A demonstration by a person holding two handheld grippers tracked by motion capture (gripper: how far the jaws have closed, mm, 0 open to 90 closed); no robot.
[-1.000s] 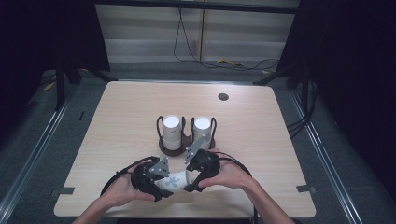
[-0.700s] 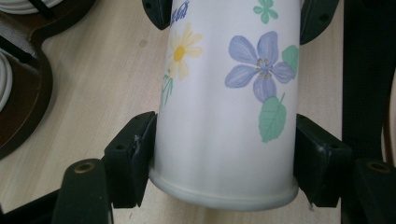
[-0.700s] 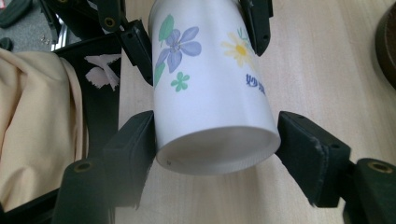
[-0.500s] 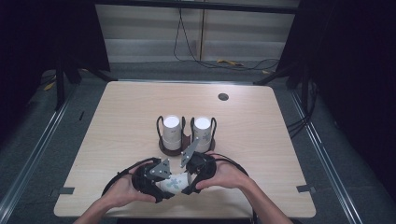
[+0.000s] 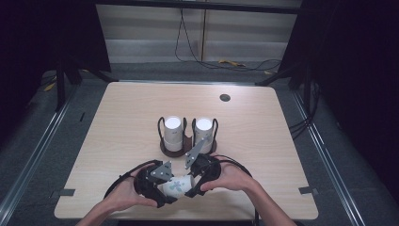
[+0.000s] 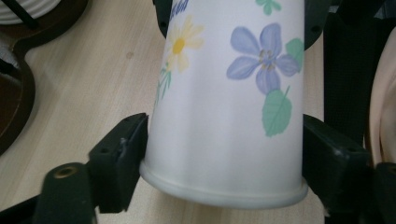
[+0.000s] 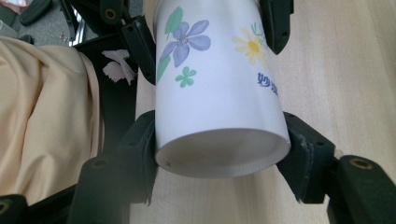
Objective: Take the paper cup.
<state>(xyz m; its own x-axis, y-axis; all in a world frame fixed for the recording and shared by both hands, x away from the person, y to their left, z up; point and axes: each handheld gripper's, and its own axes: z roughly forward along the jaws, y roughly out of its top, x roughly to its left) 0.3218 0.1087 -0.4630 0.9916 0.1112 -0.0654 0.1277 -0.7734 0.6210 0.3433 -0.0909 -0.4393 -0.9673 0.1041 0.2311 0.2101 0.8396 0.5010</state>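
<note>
Cup (image 5: pixel 175 184): white paper cup lying on its side near the table's 6 o'clock edge, held between both grippers; printed with a blue flower, a yellow daisy and green leaves.
Writing: blue characters beside the daisy, cut off by the cup's curve in the right gripper view and by the frame in the left gripper view; not readable.
Left gripper (image 5: pixel 157 188): jaws clamped on the cup's rolled-rim end (image 6: pixel 224 193), one pad on each side.
Right gripper (image 5: pixel 194 181): jaws clamped on the cup's base end (image 7: pixel 222 154), recessed bottom facing its camera.
Hands: left hand (image 5: pixel 123 195) and right hand (image 5: pixel 230 175) come in from 6 o'clock, each around its gripper.
Table (image 5: pixel 117 127): pale wood, cup resting on or just above it; I cannot tell which.
Rack (image 5: pixel 181 146): dark round-based wire holder at the table's centre, at 12 o'clock from the cup, holding two white upright stacks (image 5: pixel 173 129); what they are is too small to tell.
Grommet (image 5: pixel 225 97): dark disc toward 1 o'clock, well apart.
Cloth (image 7: pixel 42 121): pale yellow fabric at 9 o'clock in the right gripper view, cut off by the frame.
</note>
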